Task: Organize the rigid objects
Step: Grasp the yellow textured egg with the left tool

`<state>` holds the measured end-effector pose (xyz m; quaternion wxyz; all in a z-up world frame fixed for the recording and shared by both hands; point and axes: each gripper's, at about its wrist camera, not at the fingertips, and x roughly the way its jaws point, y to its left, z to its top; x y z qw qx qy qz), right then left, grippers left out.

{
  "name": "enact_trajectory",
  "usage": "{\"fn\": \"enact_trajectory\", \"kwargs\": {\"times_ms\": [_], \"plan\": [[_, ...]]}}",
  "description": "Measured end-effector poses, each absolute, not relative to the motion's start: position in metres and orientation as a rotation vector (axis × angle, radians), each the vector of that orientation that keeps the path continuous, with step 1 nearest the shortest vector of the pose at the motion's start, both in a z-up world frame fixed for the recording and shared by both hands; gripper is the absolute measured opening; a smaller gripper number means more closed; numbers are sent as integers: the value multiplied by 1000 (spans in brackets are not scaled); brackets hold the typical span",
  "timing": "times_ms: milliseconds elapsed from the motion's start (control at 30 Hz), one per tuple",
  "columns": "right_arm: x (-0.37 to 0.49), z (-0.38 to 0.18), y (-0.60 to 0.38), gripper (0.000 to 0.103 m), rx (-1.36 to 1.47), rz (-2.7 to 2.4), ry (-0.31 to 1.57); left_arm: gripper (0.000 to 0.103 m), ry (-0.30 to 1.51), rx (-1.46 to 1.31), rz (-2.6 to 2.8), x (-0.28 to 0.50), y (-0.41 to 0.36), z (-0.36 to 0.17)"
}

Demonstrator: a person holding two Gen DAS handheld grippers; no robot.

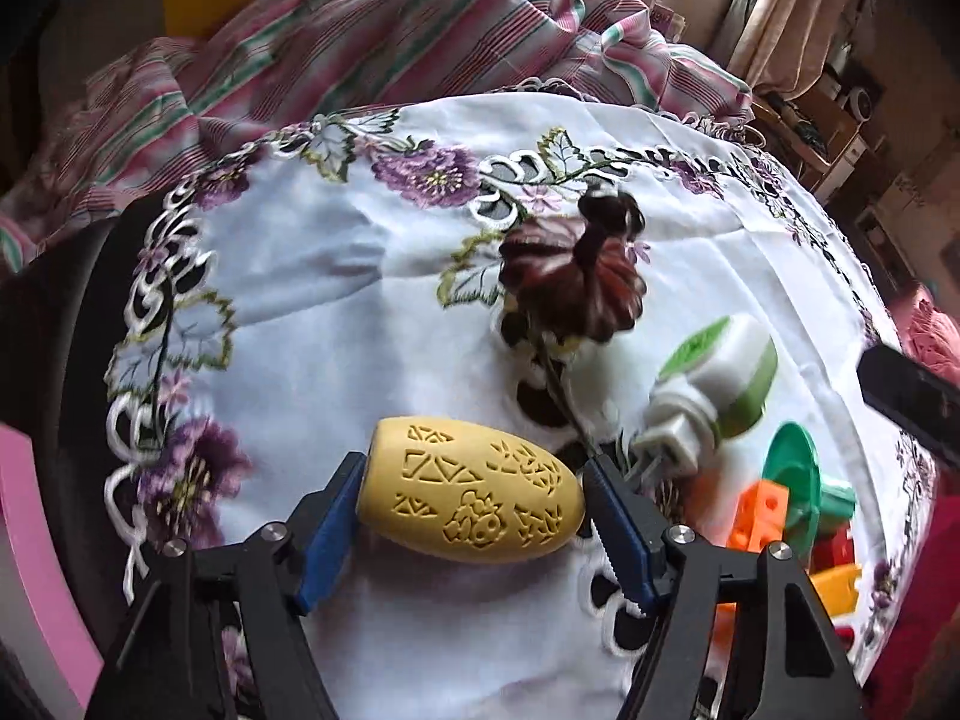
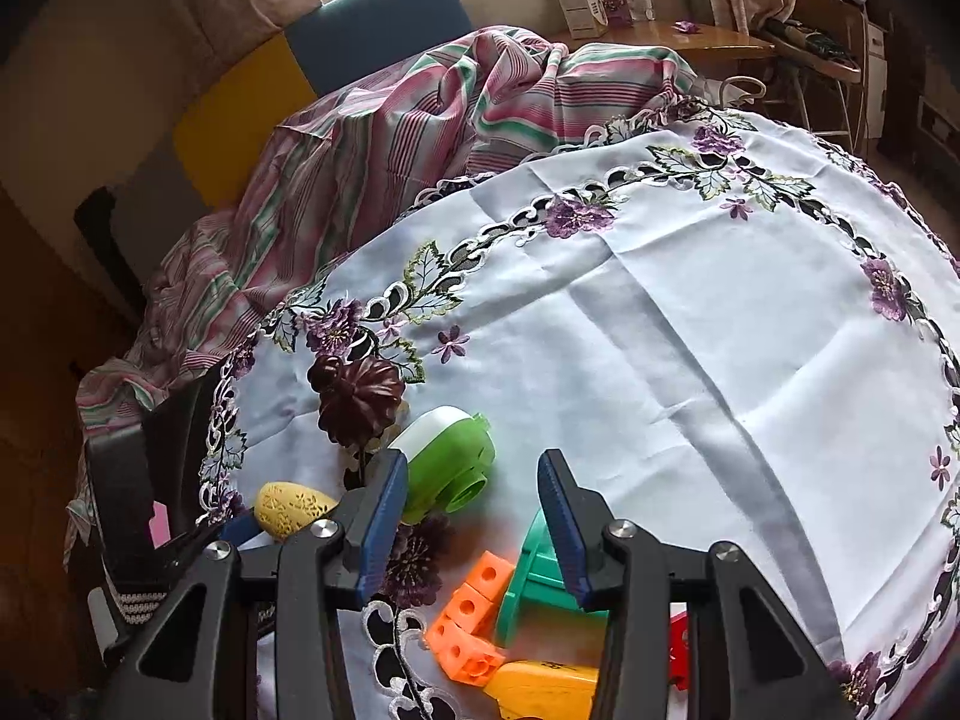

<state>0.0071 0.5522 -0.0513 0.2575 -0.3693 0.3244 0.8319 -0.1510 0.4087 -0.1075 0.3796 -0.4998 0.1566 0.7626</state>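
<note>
Yellow egg (image 1: 474,489), carved with cut-out patterns, is lying sideways, clenched by the left gripper (image 1: 474,504); the right gripper (image 2: 474,525) is hanging released.

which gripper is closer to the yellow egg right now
Left. The left gripper has its fingers on either side of the yellow egg; the right gripper is apart, over the toy pile.

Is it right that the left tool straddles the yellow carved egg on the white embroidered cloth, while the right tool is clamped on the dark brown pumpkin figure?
Not quite. The right tool holds nothing: the right wrist view shows its jaws apart over the green piece, with the pumpkin figure lying further off on the cloth. The left tool does straddle the yellow egg.
</note>
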Motion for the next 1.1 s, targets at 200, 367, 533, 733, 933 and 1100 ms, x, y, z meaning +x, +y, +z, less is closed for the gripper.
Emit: {"fn": "enact_trajectory", "kwargs": {"times_ms": [200,367,533,733,933,1100], "plan": [[5,-51,549,46,-1014,2266,852,54,293,-1289,1995,-133,366,-93],[-4,-53,535,45,-1061,2299,767,50,267,-1281,1998,-119,346,-89],[-10,-56,529,45,-1093,2308,728,47,237,-1384,1932,-113,331,-102],[-8,-55,531,45,-1092,2310,750,63,72,-1426,1933,-110,304,-95],[-4,-52,533,45,-1065,2306,788,70,261,-1328,1953,-111,325,-85],[-1,-51,537,45,-1043,2301,802,63,362,-1317,1921,-115,354,-95]]}}
